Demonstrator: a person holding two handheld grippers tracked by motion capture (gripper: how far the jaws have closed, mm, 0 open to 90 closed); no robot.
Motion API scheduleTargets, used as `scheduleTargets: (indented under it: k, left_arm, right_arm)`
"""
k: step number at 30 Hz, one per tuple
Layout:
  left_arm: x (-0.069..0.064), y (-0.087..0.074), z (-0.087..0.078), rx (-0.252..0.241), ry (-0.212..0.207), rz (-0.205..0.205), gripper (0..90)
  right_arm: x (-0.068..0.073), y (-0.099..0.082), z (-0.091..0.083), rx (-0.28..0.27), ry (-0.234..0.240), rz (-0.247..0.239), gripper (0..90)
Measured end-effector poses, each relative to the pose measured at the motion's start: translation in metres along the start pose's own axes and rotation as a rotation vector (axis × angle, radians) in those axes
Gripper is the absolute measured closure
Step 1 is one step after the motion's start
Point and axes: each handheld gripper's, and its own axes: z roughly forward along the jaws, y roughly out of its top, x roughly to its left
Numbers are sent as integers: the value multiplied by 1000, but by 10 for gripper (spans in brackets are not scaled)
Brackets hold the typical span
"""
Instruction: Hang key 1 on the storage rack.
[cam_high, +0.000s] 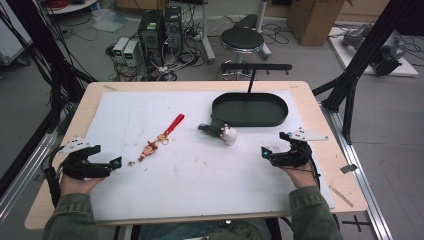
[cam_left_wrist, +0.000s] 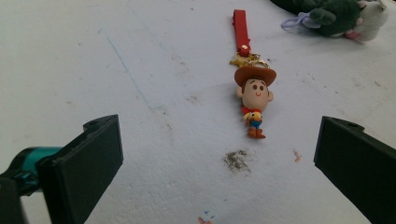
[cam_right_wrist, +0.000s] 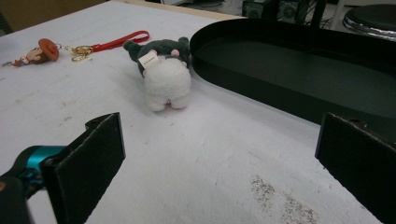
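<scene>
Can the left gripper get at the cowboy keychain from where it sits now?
Probably yes. The left gripper is open, the cowboy keychain lies flat straight ahead between its jaws, and only bare white mat lies between them.

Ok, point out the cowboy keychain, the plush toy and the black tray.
cowboy keychain (cam_left_wrist: 254, 93), left gripper view, on the figure's face.
plush toy (cam_right_wrist: 167, 84), right gripper view, on its white back.
black tray (cam_high: 250, 119), high view, on its near wall.

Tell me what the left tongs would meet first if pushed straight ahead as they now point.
Most likely the cowboy keychain figure: it lies ahead of the open left tongs, slightly off centre, with bare white mat between. Depth is hard to judge.
</scene>
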Motion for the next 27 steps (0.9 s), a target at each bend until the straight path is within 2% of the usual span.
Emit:
scheduleTargets:
  k: [7,12,15,17,19,21,24,27]
  left_arm:
    - [1,2,2,19,17,-11,17]
    - [1,6,-2,2,17,-23,17]
    - [-1,8,-2,-2,33,-31,17]
    - [-3,11,-2,-18,45,-36,17]
    - [-5,15,0,-6,60,-22,17]
    - [-7,18,1,2,57,-4,18]
    - [-10,22,4,22,53,11,17]
    - [-8,24,12,69,66,26,28]
  right_arm:
    - [2,-1,3,24,1,-6,5]
    - [5,-1,5,32,5,-12,5]
    - [6,-1,5,31,4,-12,5]
    - [6,-1,5,26,18,12,5]
    - [7,-1,4,20,26,23,5]
    - [7,0,4,6,28,29,5]
    - [9,0,4,15,25,10,5]
    - [11,0,6,30,27,2,5]
